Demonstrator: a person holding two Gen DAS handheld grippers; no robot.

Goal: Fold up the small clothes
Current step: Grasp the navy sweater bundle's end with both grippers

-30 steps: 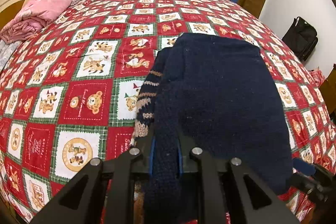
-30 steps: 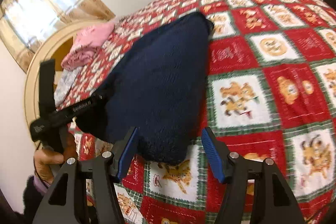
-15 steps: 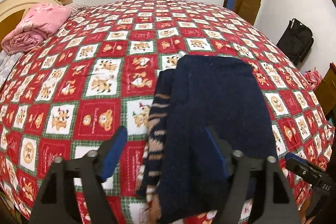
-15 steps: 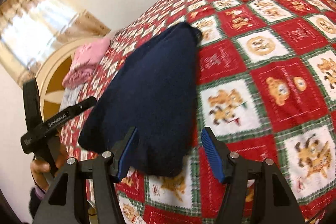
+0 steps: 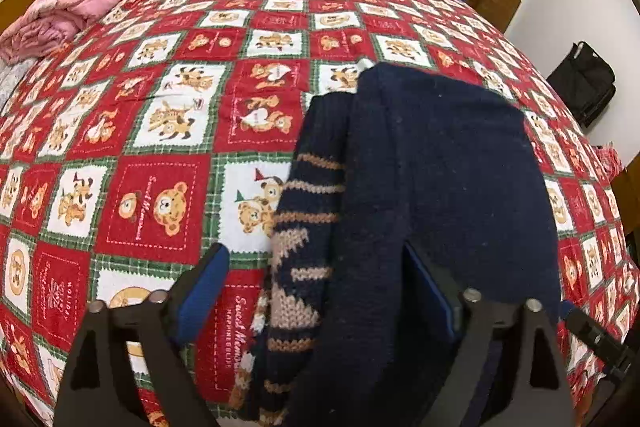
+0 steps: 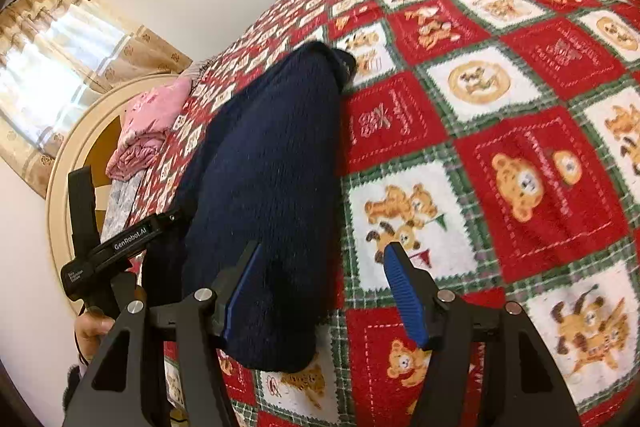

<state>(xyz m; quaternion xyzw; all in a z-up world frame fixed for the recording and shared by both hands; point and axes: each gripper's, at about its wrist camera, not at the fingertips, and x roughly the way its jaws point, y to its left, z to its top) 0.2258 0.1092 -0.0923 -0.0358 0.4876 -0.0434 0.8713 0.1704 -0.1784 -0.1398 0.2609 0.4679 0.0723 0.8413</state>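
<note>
A dark navy knitted sweater [image 5: 440, 187] lies folded on the bed [image 5: 160, 107], its back a plain, slightly fuzzy knit, while a sleeve along its left edge shows tan and cream stripes and zigzags. The bed carries a soft fleecy blanket of red and white squares printed with bears and edged in green plaid. The left gripper [image 5: 316, 291] has just been opening: its black fingers with ribbed blue pads now stand wide apart, the striped sleeve and the near hem of the sweater lying loose between them, the left pad clear of the cloth and the right one partly hidden behind the navy fold. In the right wrist view the sweater [image 6: 272, 187] forms a long rounded mound narrowing toward the far end. The right gripper [image 6: 320, 291] is open, its fingers well apart; the left blue pad lies against or just over the sweater's near right corner, and the right pad stands over bare blanket beside it. A folded pink garment [image 5: 68, 3] rests by the curved cream headboard [image 6: 68, 163], well away from the sweater.
</note>
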